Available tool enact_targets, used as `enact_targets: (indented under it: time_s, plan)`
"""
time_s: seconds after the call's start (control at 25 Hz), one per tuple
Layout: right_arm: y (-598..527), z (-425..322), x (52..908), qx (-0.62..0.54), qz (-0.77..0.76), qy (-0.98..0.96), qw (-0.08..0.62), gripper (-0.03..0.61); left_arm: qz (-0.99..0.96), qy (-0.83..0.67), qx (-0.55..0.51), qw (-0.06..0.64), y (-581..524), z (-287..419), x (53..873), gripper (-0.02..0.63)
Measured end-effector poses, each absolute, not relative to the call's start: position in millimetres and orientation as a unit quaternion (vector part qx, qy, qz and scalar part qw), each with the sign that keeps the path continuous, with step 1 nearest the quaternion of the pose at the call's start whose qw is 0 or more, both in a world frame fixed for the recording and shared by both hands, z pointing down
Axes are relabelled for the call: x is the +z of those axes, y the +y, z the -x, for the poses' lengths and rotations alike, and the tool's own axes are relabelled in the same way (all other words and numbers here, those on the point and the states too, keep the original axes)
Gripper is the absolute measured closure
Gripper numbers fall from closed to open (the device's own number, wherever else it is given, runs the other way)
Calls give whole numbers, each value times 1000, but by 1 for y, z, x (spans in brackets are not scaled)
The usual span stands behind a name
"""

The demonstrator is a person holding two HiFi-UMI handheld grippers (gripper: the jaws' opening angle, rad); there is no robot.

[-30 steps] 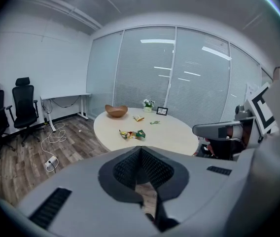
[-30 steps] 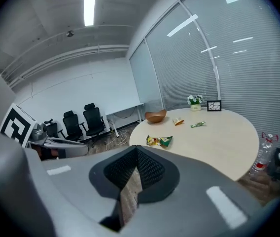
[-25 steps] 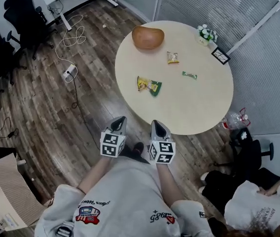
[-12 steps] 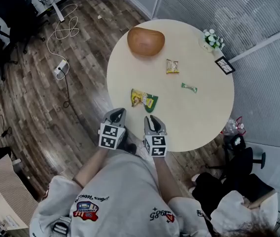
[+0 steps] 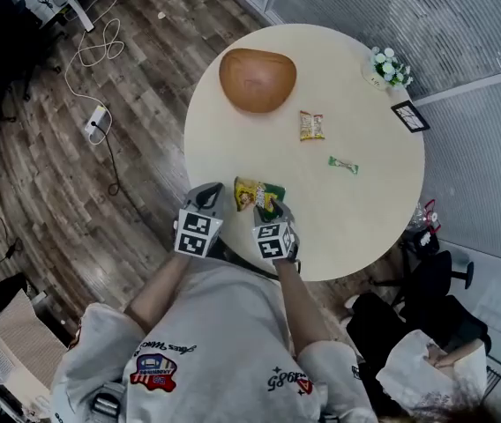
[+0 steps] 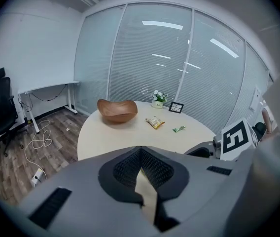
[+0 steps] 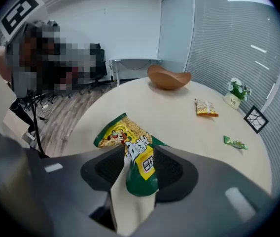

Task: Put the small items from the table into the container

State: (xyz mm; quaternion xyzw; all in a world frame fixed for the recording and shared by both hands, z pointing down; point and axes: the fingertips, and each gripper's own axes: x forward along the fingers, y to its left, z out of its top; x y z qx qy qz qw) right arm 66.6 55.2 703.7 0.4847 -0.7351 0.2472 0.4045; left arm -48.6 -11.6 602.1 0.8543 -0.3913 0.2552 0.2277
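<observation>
My right gripper (image 7: 139,154) at lower centre, jaws opening around the near end of the yellow-green snack packet (image 7: 122,132), my left gripper (image 6: 140,149) pressed together, empty

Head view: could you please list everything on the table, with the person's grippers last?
Table: one, beige, round, centre.
Bowl: one, brown, table's far left.
Snack bag: one, yellow-green, table's near edge.
Snack packet: one, orange-yellow, mid-table.
Small packet: one, green, right of centre.
Flower pot: one, white blooms, far right edge.
Picture frame: one, black, beside flower pot.
Left gripper: one, grey, shut, by table's near edge.
Right gripper: one, grey, jaws opening, snack bag between them.
</observation>
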Motion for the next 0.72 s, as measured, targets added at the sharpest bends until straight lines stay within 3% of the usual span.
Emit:
enact_targets:
  time_s: [0.32, 0.72]
  plan:
    - [65, -78, 736, 278, -456, -698, 477, 459, -851, -391, 254, 241, -40, 41, 614, 607]
    - [22, -86, 702, 284, -498, -703, 421, 489, -860, -371, 253, 244, -77, 33, 621, 607]
